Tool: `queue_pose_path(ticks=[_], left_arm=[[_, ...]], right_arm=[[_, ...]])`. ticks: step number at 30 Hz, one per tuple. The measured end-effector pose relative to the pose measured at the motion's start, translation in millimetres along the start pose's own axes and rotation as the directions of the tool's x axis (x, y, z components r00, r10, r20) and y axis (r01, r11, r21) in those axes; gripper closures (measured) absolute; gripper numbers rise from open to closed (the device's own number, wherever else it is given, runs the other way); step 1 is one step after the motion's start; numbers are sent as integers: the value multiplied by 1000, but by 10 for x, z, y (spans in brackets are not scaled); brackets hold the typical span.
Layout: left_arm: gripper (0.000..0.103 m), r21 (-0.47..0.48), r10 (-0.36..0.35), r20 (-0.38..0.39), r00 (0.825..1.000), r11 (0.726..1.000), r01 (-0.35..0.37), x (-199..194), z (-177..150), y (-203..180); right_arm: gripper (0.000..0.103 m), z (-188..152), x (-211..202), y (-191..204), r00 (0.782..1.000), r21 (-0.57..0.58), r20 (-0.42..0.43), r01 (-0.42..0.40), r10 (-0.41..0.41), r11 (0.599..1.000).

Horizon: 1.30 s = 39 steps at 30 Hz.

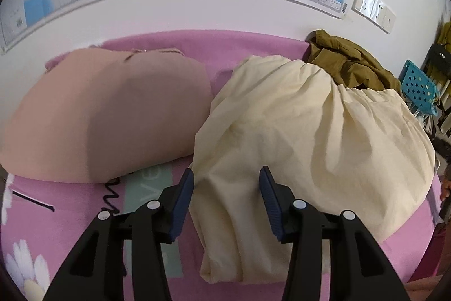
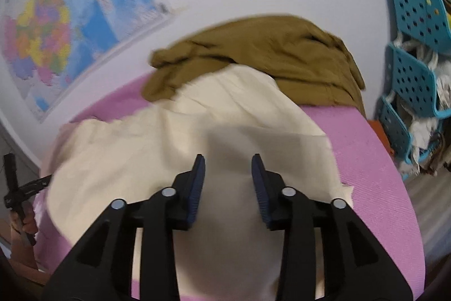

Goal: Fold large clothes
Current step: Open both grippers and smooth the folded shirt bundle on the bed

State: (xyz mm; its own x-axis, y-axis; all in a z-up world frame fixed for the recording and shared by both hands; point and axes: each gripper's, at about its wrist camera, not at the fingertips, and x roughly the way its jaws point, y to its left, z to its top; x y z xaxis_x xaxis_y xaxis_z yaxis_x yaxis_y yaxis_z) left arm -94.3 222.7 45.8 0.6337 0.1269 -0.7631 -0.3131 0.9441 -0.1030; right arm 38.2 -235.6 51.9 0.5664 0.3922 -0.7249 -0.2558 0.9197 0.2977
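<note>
My left tongs [image 1: 226, 179] stand apart with nothing clamped; the cream cloth [image 1: 310, 137] lies bunched on the pink surface [image 1: 70, 216] under and ahead of them, its near edge running between the pads. My right tongs [image 2: 228, 168] are apart too, hovering over a flatter stretch of the same cloth [image 2: 174, 148], nothing gripped. Beyond the cloth sits an olive garment [image 2: 267, 52]. Only the left view shows a folded tan garment [image 1: 107, 114] left of the tongs. Only the right view shows, far left, a hand [image 2: 24, 219] holding the other black tongs.
</note>
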Motion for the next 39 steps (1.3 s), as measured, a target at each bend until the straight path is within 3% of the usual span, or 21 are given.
queue_pose_path(ticks=[4,10,16,21,27,30,33,35,39], left_arm=[[56,24,36,24,999,999,-37,-120,-35,-88],[51,28,31,44,999,999,-32,-201,-59,-185],[46,39,-9,50,999,999,7,-183,-97,-248],[40,1,-28,-7,1000,1000,28,33,-152,-159],[43,-20,-26,34,999,999,26,-78,-125,-175],[38,60,-86,109,990,995,79,-270,-124,-384],[35,138,-110,89,990,986,97,-222,-166,-622],[33,170,-79,69,994,983,66,-100,-207,-734],[33,155,-26,55,998,988,17,13,-222,-675]], right_arm=[[61,8,-282,356,995,-94,47,-78,83,992],[53,-73,-308,831,983,-232,5,-177,184,956],[55,-242,297,771,987,-208,-136,-110,83,972],[53,-226,289,774,986,-170,-137,-114,91,979],[52,-168,-133,1148,977,-248,-44,-213,208,945],[52,-290,-103,1452,964,-322,-87,-267,252,908],[51,-478,161,1635,959,-357,-170,-273,225,894],[50,-622,349,1680,963,-375,-197,-249,186,893],[51,-635,401,1628,959,-347,-195,-263,205,900]])
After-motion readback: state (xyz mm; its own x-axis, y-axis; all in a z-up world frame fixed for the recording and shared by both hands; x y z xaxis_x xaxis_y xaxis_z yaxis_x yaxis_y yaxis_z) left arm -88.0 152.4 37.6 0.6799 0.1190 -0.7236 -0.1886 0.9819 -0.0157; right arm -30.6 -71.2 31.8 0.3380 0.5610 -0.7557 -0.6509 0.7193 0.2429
